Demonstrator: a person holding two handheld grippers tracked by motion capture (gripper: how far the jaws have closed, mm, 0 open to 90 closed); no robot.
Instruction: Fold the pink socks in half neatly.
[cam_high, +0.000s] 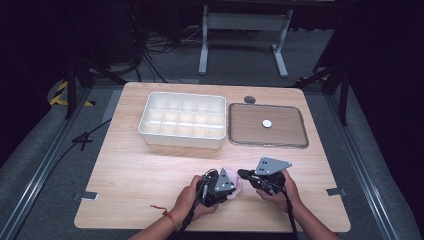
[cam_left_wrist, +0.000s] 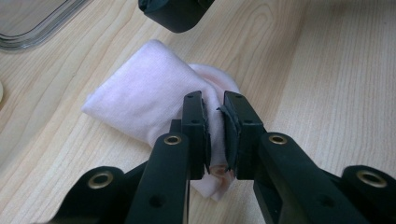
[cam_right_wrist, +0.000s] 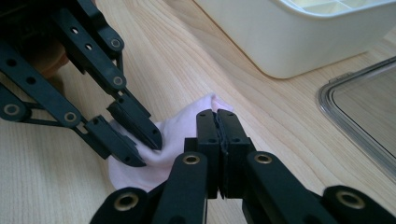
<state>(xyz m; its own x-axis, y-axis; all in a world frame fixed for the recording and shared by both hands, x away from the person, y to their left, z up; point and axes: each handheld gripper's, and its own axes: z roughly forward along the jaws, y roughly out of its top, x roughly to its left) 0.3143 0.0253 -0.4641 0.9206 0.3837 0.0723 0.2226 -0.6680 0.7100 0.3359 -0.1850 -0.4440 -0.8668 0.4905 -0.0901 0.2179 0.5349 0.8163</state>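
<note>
Pale wooden tabletop (cam_high: 150, 170) carries a white plastic compartment box (cam_high: 182, 121) beside a clear flat lid (cam_high: 267, 126). Near its front edge lies a small folded pale-pink cloth (cam_left_wrist: 149, 95). The left gripper (cam_left_wrist: 215, 116) pinches a fold of it between narrow jaws; the right gripper (cam_right_wrist: 218, 128), jaws pressed together, rests just beside the cloth.
</note>
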